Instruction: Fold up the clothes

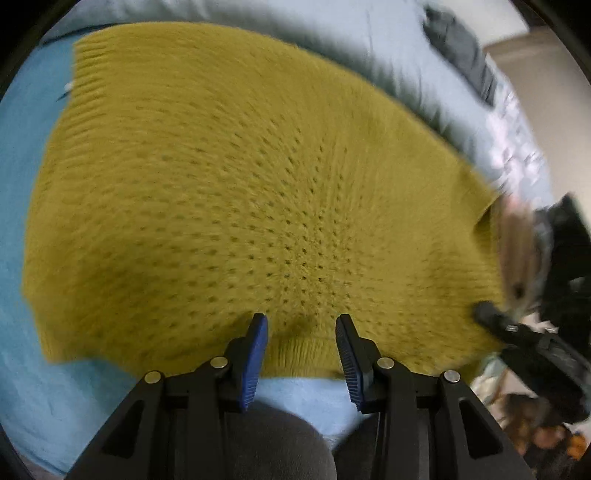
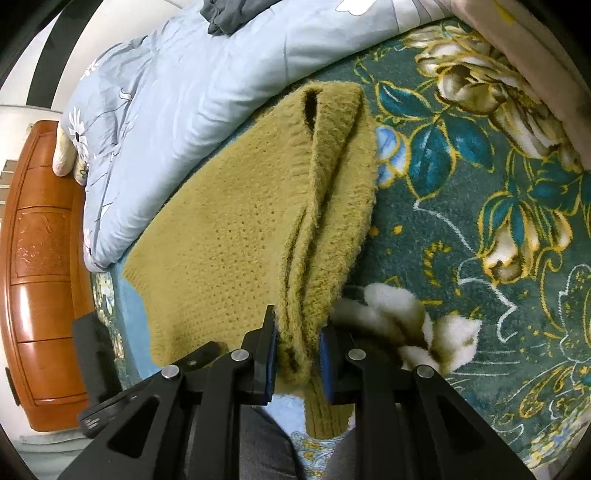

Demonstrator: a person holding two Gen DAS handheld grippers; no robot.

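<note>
While the right gripper (image 2: 297, 345) is clamping its blue pads on a bunched fold of the mustard knit sweater (image 2: 236, 236), the fabric is filling the narrow gap between its fingers, with a ribbed end hanging down below them. From that pinch the gathered part is running away from the gripper as a thick ridge, and a dark slit-like opening is showing at its far end. Left of the ridge, the rest of the sweater is lying flat. It is resting on a dark green floral blanket (image 2: 480, 206) covering the bed, and a pale blue quilt (image 2: 177, 92) is lying just beside its far-left edge. A grey garment (image 2: 229, 14) is sitting on top of that quilt. A wooden footboard (image 2: 40, 266) is curving along the left side.

The left gripper (image 1: 301, 325) is standing wide open with nothing between its blue pads, hovering at the near ribbed hem of the sweater (image 1: 240, 192), which is spreading broad and flat ahead of it in a motion-blurred view. Light blue bedding (image 1: 26, 155) is showing around the sweater's left and near edges.
</note>
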